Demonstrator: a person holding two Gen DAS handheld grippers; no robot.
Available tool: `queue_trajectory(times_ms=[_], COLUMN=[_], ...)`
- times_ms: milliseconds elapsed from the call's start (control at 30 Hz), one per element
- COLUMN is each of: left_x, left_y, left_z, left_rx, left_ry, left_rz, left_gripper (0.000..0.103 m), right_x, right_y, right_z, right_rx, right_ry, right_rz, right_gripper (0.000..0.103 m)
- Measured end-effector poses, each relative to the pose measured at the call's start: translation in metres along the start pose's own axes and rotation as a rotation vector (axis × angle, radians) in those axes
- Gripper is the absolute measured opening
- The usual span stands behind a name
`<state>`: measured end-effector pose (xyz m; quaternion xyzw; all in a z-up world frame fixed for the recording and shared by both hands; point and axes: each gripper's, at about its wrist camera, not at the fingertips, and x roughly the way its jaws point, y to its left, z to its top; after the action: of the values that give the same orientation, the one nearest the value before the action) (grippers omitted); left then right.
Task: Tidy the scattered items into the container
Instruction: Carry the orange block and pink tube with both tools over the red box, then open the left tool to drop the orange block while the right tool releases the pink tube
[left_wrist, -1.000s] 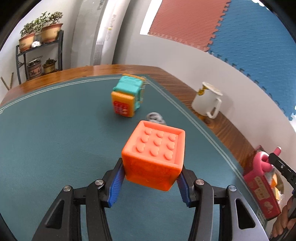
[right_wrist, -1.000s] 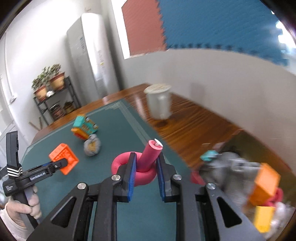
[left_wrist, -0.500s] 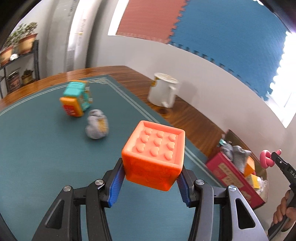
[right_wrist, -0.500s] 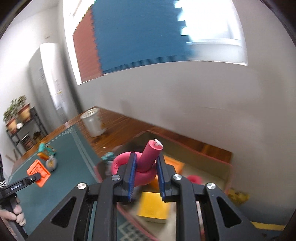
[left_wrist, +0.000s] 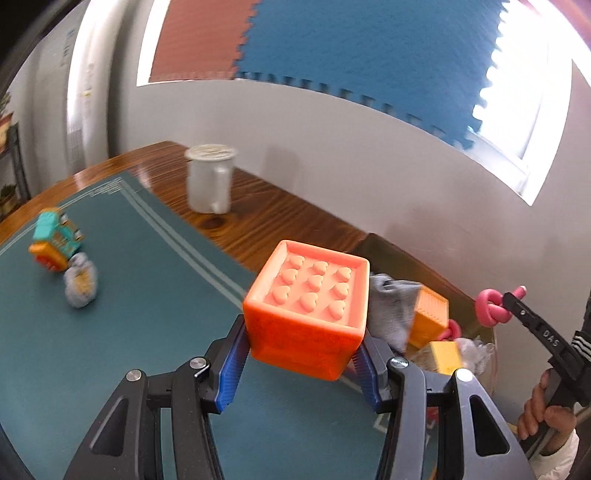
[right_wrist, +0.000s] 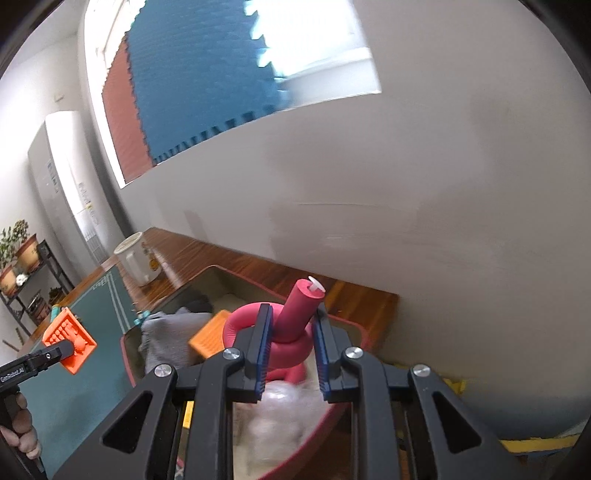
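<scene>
My left gripper (left_wrist: 301, 354) is shut on an orange cube (left_wrist: 306, 314) with heart studs, held above the green mat beside the container (left_wrist: 402, 264). The container is a red-rimmed box (right_wrist: 126, 363) holding a grey cloth (right_wrist: 166, 332), orange blocks (left_wrist: 428, 317) and a clear plastic bag (right_wrist: 280, 410). My right gripper (right_wrist: 290, 347) is shut on a pink knotted foam toy (right_wrist: 295, 314) and hangs over the inside of the box. On the mat at far left lie a teal-and-orange toy cube (left_wrist: 55, 242) and a grey plush ball (left_wrist: 80, 282).
A white mug (left_wrist: 210, 179) stands on the wooden table strip behind the mat, left of the box. A grey wall runs close behind the table. A hand (left_wrist: 546, 413) holds the right gripper's handle at lower right. A plant shelf (right_wrist: 22, 266) stands far left.
Both views have swung right toward the box. My right gripper carried the pink knot from above the mat to over the box. My left gripper brought the orange cube up beside the box.
</scene>
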<state>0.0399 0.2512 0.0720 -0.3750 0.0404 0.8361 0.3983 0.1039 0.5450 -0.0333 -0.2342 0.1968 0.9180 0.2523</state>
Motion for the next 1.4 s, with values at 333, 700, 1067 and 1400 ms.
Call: queue_trajectory(times_ms=[333, 700, 1067, 1400], left_x=[0.038, 0.069, 0.061, 0.046], left_y=[-0.059, -0.086, -0.052, -0.019], left_z=[0.032, 0.044, 0.036, 0.03], left_rx=[0.083, 0.136, 0.048, -0.009], left_ry=[0.008, 0.061, 0.058, 0.049], left_rz=[-0.058, -0.159, -0.122, -0.091], left_gripper=[0.054, 0.073, 0.073, 0.073], right_x=[0.006, 0.013, 0.019, 0.006], right_y=[-0.011, -0.012, -0.002, 0.01], right_z=[-0.003, -0.007, -0.012, -0.011], right_rx=[-0.008, -0.026, -0.057, -0.067], right_ry=[-0.006, 0.009, 0.051, 0.039], right_rz=[-0.007, -0.023, -0.018, -0.035], right_gripper=[0.023, 0.023, 0.025, 0.061])
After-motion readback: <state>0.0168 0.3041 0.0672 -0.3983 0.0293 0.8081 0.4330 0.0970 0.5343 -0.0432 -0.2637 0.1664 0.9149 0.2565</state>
